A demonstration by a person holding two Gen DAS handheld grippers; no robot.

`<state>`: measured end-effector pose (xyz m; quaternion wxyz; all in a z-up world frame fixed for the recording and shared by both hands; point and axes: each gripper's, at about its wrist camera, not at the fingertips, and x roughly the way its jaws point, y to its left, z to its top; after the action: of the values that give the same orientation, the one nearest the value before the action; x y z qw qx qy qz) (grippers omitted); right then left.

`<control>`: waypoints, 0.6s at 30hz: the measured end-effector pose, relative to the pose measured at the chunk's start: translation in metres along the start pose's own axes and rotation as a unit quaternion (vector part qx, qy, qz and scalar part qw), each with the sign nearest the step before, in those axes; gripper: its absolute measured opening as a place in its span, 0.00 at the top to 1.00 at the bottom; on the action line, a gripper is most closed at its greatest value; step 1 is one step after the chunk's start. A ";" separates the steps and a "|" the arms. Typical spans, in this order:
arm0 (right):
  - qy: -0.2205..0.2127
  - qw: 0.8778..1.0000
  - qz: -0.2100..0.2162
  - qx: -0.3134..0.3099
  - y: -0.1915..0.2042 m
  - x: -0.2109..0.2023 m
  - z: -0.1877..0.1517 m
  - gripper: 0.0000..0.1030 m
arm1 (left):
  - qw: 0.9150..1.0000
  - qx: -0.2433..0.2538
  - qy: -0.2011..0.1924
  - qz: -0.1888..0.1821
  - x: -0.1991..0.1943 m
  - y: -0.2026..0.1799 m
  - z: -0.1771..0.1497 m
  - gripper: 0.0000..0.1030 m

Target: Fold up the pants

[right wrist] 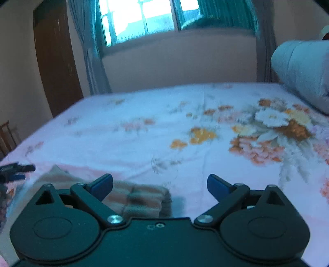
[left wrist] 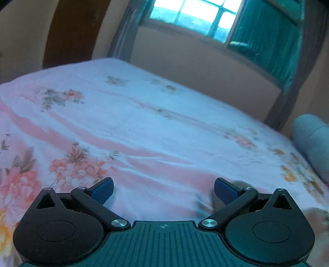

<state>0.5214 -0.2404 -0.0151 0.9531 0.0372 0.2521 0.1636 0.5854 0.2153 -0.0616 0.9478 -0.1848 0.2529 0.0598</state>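
Your pants [right wrist: 135, 198] lie bunched on the bed [right wrist: 144, 143] just ahead-left of the right tongs [right wrist: 160, 185], nearer than the left tongs [left wrist: 163, 190]; both spread, empty

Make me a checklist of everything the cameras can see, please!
Surface: bed with a flowery pink and white sheet, a bit wrinkled.
Job's things: pants, brownish plaid, already bunched or folded, lying just ahead of the right gripper; barely in the left view.
Clutter: rolled grey quilt at the bed's right edge.
Grippers: left gripper open, holding nothing, above the sheet. Right gripper open, holding nothing.
Cables: nothing seen.
Surroundings: window with teal curtains, brown door, beige walls. Both views are blurry.
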 end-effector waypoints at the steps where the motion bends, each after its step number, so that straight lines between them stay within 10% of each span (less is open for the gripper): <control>1: -0.005 1.000 -0.001 0.000 0.002 -0.005 0.001 0.10 | 1.000 0.004 -0.002 -0.012 -0.008 -0.003 -0.002 0.00; 6: -0.001 1.000 0.016 0.002 0.014 -0.024 -0.002 0.07 | 0.995 0.074 0.034 -0.055 -0.009 -0.044 -0.014 0.00; 11: 0.092 0.995 -0.038 -0.029 0.008 0.004 -0.023 0.09 | 0.992 0.085 0.088 -0.018 0.032 -0.046 -0.020 0.00; 18: 0.046 0.997 -0.046 0.031 -0.032 -0.051 -0.030 0.09 | 0.996 0.086 0.021 -0.004 -0.037 -0.022 -0.004 0.00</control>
<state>0.4737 -0.2878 -0.0220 0.9454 0.0481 0.3018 0.1135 0.5560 0.1928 -0.0391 0.9549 -0.1051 0.2759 0.0306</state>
